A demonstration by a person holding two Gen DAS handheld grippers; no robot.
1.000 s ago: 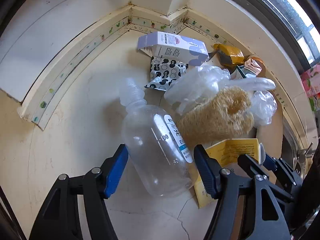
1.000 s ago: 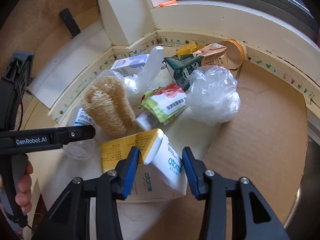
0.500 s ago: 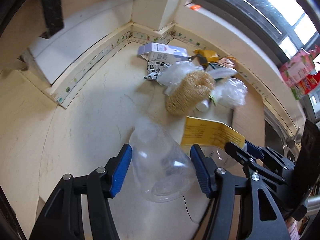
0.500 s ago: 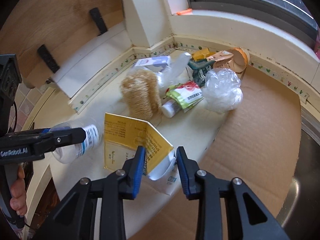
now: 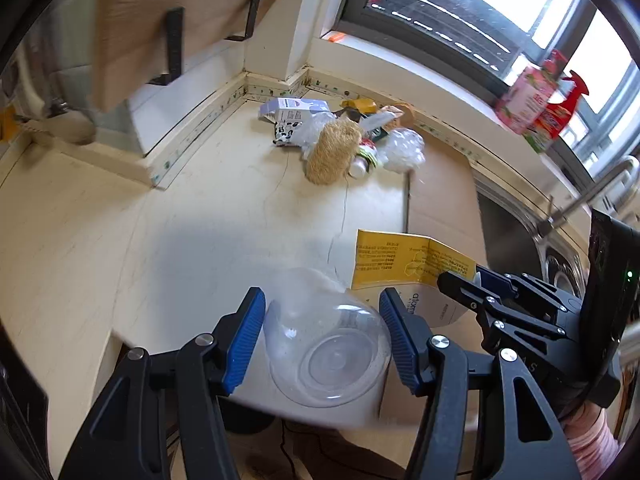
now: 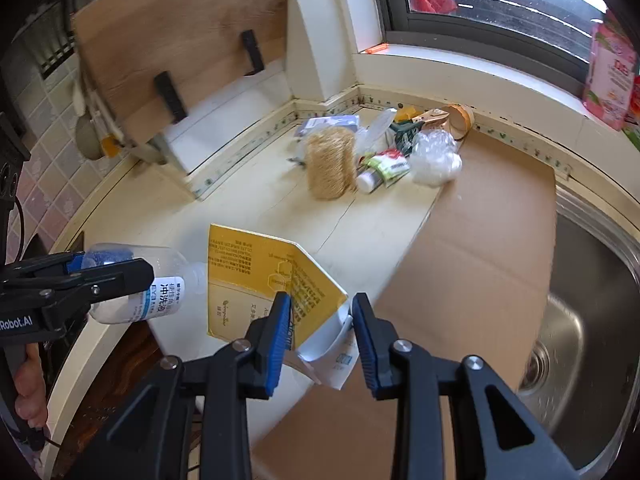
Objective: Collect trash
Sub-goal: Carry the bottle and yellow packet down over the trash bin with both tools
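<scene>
A clear plastic bottle (image 5: 326,344) with a white label is off the desk, base toward the left camera. A flattened yellow-and-white carton (image 6: 276,280) hangs beside it. At 12 o'clock, a trash pile (image 6: 372,152) lies in the desk's corner.

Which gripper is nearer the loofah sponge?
Neither clearly: both are lifted well back from the loofah sponge, left gripper holding the clear bottle, right gripper the yellow carton.

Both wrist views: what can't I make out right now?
- Where the trash goes: no bin in either view.
- Clear bottle neck: left view, hidden behind its own base.
- Yellow carton lower end: right view, hidden between the right gripper fingers.
- Trash pile labels: too small.
</scene>
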